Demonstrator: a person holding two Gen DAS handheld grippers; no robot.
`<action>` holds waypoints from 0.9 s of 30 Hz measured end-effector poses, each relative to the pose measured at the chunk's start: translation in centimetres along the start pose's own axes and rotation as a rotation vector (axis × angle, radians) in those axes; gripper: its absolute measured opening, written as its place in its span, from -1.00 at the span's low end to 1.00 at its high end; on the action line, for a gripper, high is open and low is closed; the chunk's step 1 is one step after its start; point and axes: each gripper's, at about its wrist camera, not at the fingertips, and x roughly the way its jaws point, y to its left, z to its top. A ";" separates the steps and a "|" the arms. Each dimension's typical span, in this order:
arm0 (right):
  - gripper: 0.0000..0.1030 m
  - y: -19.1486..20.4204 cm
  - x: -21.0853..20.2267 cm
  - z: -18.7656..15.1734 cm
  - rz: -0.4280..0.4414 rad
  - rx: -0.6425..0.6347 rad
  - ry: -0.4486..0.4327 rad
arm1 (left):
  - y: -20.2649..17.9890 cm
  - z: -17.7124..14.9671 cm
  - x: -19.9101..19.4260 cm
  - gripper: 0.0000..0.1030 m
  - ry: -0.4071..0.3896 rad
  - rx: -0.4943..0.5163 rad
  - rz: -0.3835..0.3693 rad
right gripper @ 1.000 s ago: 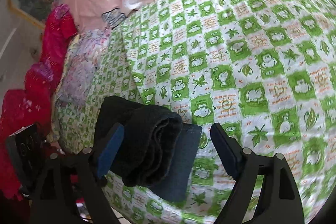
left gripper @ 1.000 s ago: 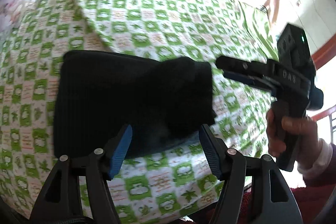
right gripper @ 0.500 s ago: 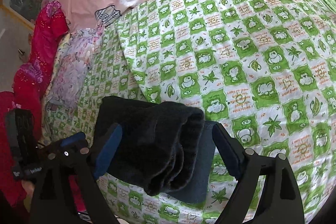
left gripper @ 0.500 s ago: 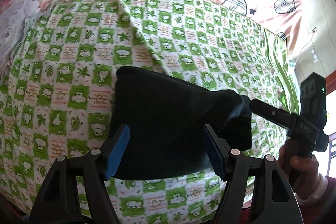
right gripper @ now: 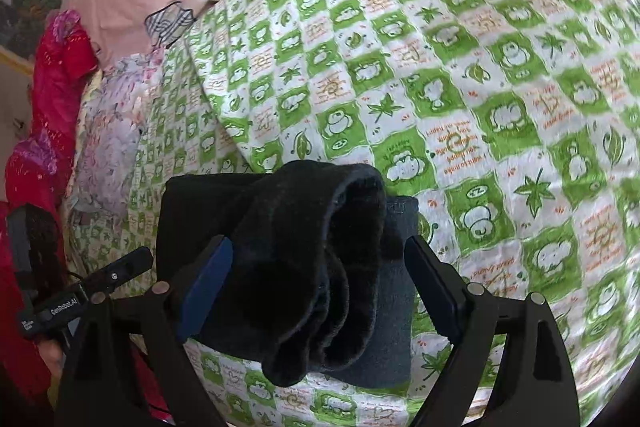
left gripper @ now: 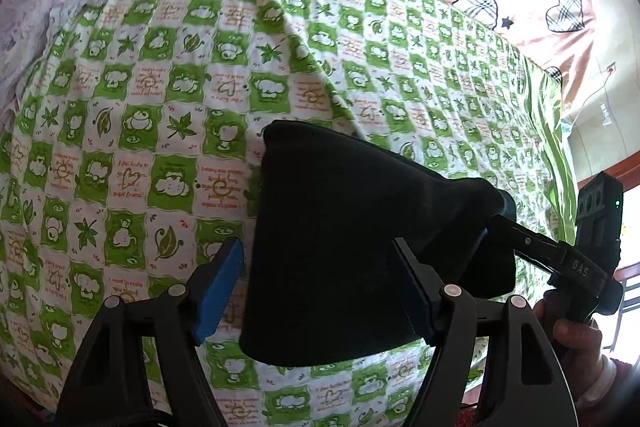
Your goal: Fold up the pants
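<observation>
Shifted rightward in view, black pants (left gripper: 340, 251) (folded thick) lie bundled.

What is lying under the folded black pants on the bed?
The folded black pants rest on the green checked sheet. A dark grey layer shows beneath their edge; whatever lies under the middle is covered.

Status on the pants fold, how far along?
Mostly done: the dark fleece-lined pants lie in a compact multi-layer bundle on the green-and-white checked bedsheet. In hand: nothing gripped. The left gripper is opening around the bundle's near edge; the right gripper stands open astride the rolled end, pads clear. Left: perhaps tidying that bulging, uneven rolled end, then pulling both grippers away.
</observation>
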 end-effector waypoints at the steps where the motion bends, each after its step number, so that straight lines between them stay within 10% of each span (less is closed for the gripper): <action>1: 0.71 -0.1 0.1 0.0 0.001 0.011 0.002 | 0.2 0.1 0.2 0.45 0.007 -0.003 -0.003; 12: 0.68 -2.5 1.2 -1.5 0.007 0.114 0.053 | 1.0 1.1 2.3 0.46 0.067 0.012 -0.024; 20: -0.01 -4.6 1.4 -2.5 0.061 0.161 0.085 | 1.1 1.5 3.6 0.52 0.105 0.025 -0.048; 27: -0.11 -6.0 1.2 -3.4 0.129 0.153 0.085 | 1.7 1.5 5.0 0.60 0.141 -0.010 -0.094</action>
